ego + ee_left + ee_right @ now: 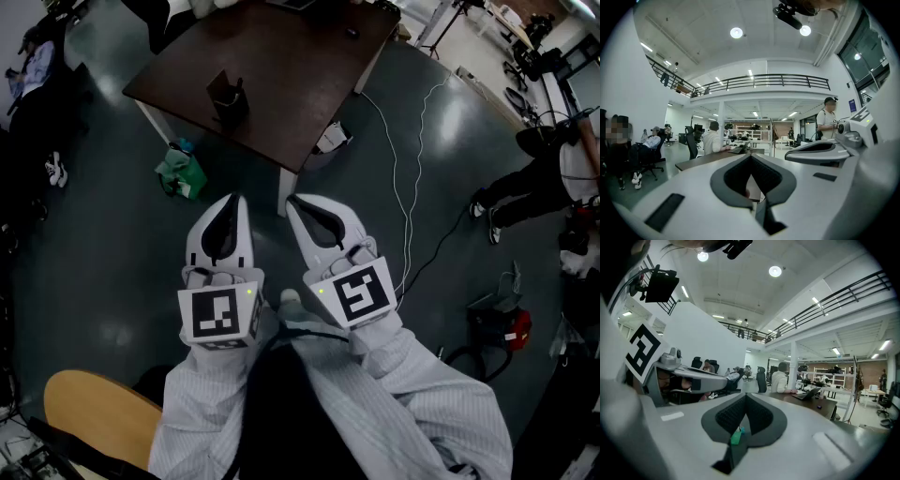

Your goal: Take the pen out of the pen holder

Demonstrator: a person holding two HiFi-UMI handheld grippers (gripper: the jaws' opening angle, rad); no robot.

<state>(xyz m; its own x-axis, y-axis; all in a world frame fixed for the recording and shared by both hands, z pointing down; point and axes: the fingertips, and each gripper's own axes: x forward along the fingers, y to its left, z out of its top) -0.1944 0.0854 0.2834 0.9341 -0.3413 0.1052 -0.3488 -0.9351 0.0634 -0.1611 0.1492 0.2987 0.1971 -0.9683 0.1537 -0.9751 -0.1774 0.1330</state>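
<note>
A black pen holder (228, 98) stands near the front left corner of a dark brown table (300, 66), with a dark pen tip just showing above its rim. Both grippers hover over the floor close to my body, well short of the table. My left gripper (234, 200) is shut with nothing between its jaws. My right gripper (292, 201) beside it is also shut and empty. In the left gripper view the shut left gripper (751, 156) points at the table edge (708, 160). In the right gripper view the right gripper (745, 395) hides the holder.
A green bag (181, 172) lies on the dark floor by the table's left leg, a white object (330, 139) under the table. A white cable (409, 187) runs along the floor at right. A wooden seat (94, 412) is at lower left. People sit at desks beyond.
</note>
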